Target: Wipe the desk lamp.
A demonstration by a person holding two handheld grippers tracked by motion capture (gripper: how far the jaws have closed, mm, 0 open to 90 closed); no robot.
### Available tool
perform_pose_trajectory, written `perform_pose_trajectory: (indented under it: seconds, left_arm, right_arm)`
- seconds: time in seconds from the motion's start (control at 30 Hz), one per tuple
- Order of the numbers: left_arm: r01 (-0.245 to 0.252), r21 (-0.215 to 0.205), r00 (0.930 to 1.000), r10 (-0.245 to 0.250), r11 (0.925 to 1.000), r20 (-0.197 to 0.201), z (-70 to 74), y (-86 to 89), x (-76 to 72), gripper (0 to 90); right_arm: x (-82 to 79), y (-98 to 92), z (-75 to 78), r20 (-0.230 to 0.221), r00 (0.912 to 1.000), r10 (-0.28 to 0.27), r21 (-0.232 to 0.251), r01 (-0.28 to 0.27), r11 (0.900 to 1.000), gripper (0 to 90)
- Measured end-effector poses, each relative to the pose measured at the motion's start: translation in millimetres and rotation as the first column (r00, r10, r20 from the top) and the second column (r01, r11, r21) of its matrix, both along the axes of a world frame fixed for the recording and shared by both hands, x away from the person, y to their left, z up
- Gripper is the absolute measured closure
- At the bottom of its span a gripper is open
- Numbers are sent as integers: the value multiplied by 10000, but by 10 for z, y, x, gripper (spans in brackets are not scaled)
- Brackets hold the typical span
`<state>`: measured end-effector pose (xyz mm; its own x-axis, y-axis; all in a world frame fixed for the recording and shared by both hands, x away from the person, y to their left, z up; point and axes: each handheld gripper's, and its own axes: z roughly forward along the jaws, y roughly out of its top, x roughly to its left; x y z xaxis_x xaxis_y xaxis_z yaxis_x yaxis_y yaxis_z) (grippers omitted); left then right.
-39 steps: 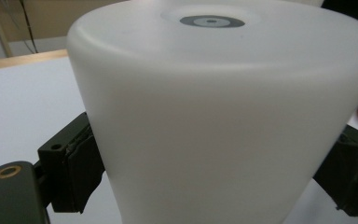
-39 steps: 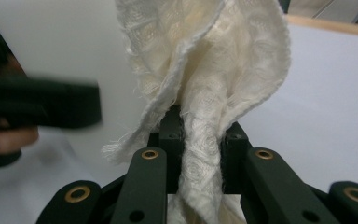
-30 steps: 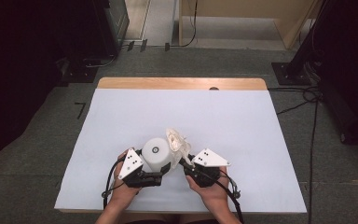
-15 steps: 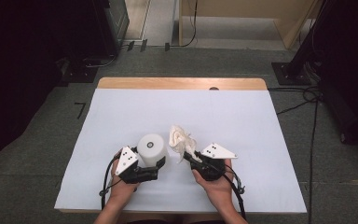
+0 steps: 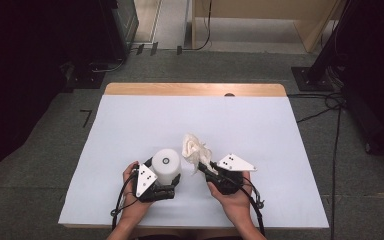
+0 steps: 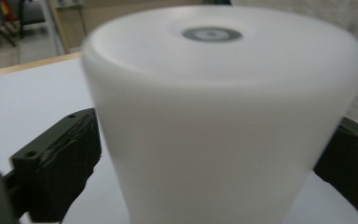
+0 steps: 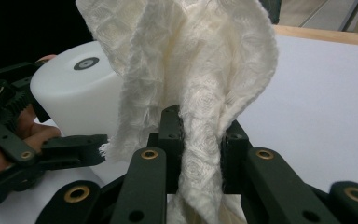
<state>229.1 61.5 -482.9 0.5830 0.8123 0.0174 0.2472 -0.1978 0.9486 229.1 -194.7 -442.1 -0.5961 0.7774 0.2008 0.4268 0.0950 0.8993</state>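
Roll: white paper roll point(image 5: 166, 166) standing upright on the bench, near the person's edge and left of centre; a grey-ringed core shows in its flat top; in the left gripper view point(image 6: 223, 121) it is blurred and very close.
Paper sheet: crumpled embossed white sheet point(image 5: 195, 149) held up just right of the roll, its loose end rising above the right claw; in the right gripper view point(image 7: 191, 70) its folds hang down between the two black jaws.
Left claw: left claw point(image 5: 167, 182) set round the lower part of the roll, one jaw at each side and both against the roll's wall, clamped on it.
Right claw: right claw point(image 5: 203, 167) drawn together on the sheet's lower end, pinching it; it stands apart from the roll.
Hands: left hand point(image 5: 132, 202) and right hand point(image 5: 235, 197) come in from the near edge, each wrapped round its gripper body.
Bench: bench point(image 5: 260, 130) under a pale cover, with a wooden strip along the far edge.
Floor: grey carpet point(image 5: 45, 150) around the bench, with dark cables at the right.
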Motion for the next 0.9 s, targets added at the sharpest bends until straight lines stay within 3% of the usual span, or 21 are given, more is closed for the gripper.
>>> perform_pose_trajectory:
  seconds: [0.07,0.13,0.23,0.37,0.4,0.43,0.5,0.57,0.6,0.63,0.73,0.9]
  left_arm:
    - [-571,-250,9984,571,9981,-20,22,-57,-41,0]
    - [-906,94,9958,907,9958,-121,11,-120,-51,0]
    - [-1047,241,9940,1055,9942,-304,-5,-147,-36,33]
    - [-706,138,9959,713,9974,-550,9,-119,-20,82]
    - [-144,-129,9967,134,9998,-798,40,-79,-11,82]
    - [-144,-129,9967,134,9998,-798,40,-79,-11,83]
    - [437,-836,9954,-505,9955,-809,105,-35,-12,83]
    - [639,-930,9948,-708,9936,-726,139,-34,-18,83]
    - [1016,-1041,9922,-1084,9894,-612,188,-33,-31,83]
    - [1016,-1041,9922,-1084,9894,-612,188,-33,-31,83]
    - [1459,-1456,9876,-1527,9785,-367,260,-28,-55,83]
    - [1446,-1650,9881,-1511,9756,-273,312,28,-47,83]
  right_arm:
    - [11,-30,25,-54,10000,-27,200,28,9998,758]
    - [8,-38,33,-24,10000,-95,198,95,9998,757]
    - [1,-28,32,-55,10000,-41,159,41,9999,756]
    - [1,5,31,-96,9999,100,216,-98,9997,756]
    - [-12,34,47,-122,9997,198,260,-195,9995,756]
    - [-12,34,47,-122,9997,198,260,-195,9995,756]
    - [-32,59,75,-15,9995,300,251,-300,9992,756]
    - [-35,63,82,4,9995,331,252,-331,9991,756]
    - [-44,72,93,37,9993,378,272,-378,9989,756]
    - [-44,72,93,37,9993,378,272,-378,9989,756]
    - [-44,108,63,-235,9978,622,431,-612,9972,754]
    - [-32,141,28,-435,9968,666,481,-645,9968,755]
